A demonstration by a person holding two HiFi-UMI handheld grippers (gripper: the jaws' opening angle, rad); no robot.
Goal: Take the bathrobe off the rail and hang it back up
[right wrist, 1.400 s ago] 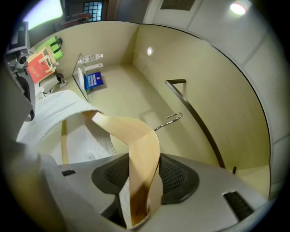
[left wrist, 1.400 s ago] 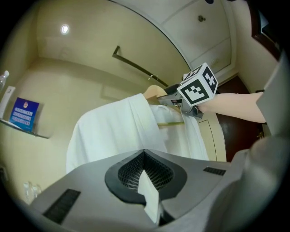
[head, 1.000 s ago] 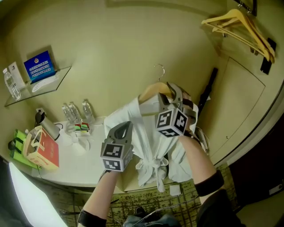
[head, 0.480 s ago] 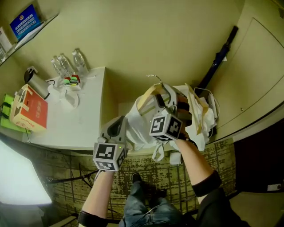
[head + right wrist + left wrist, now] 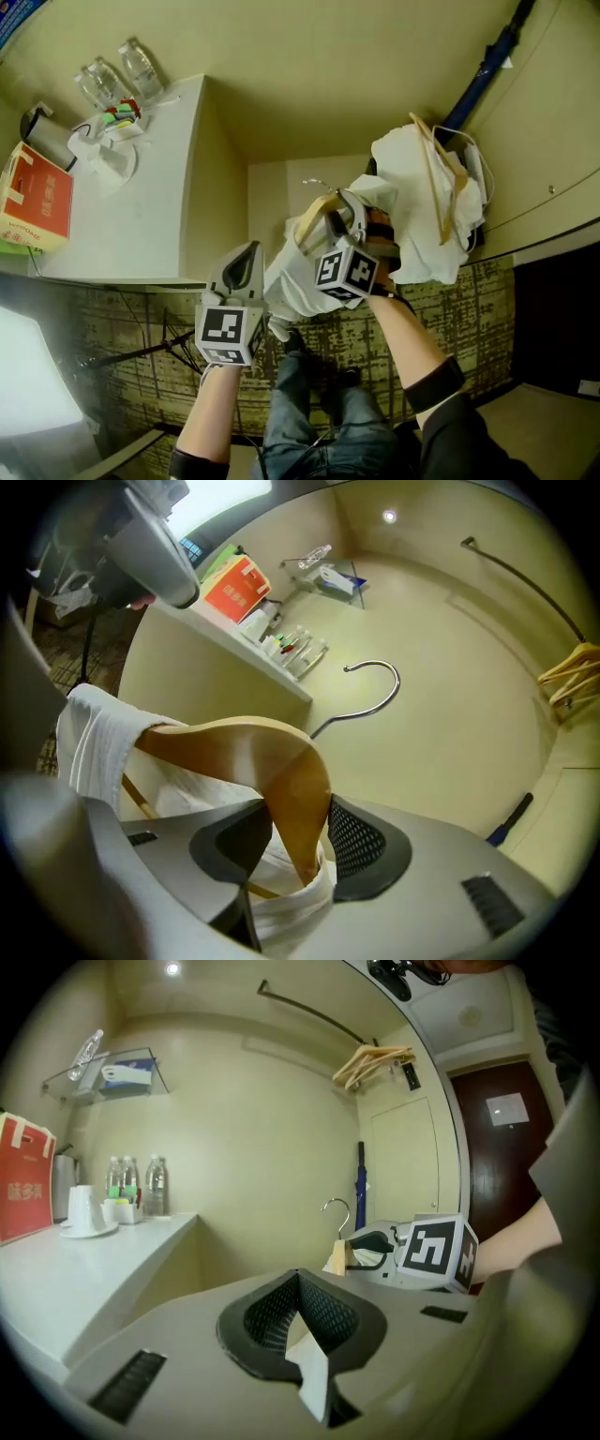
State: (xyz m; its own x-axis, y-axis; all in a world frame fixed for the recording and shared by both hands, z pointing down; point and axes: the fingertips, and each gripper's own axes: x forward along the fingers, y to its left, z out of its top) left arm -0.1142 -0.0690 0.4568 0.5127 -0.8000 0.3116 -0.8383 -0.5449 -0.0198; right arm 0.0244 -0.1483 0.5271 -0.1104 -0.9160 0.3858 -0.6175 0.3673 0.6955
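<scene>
Right gripper (image 5: 295, 841): jaws clamped on the wooden hanger (image 5: 246, 750) just below its peak, with a fold of the bathrobe (image 5: 94, 735) collar caught in the same grip. The hanger's metal hook (image 5: 377, 681) sticks up free, touching nothing.

Left gripper (image 5: 298, 1283): jaws pressed together, pinching a thin flap of the white robe cloth (only a sliver shows between the pads).

Head view – the bathrobe is off the rail (image 5: 309, 1012), bunched low between the two grippers, above the person's legs (image 5: 319, 412) and the patterned carpet (image 5: 141, 375). The left one sits lower and to the left, the right one higher at the hanger.

Surroundings:
- white counter (image 5: 141, 211) to the left, carrying water bottles (image 5: 117, 77), a kettle (image 5: 42, 127) and a red box (image 5: 37, 192)
- heap of white cloth (image 5: 412, 234) just right of the right gripper, with a second hanger (image 5: 434, 178) lying across it
- blue umbrella (image 5: 483, 75) leaning in the corner behind the heap
- rail runs high on the wall, spare hangers (image 5: 375, 1058) at its right end – well apart from the robe
</scene>
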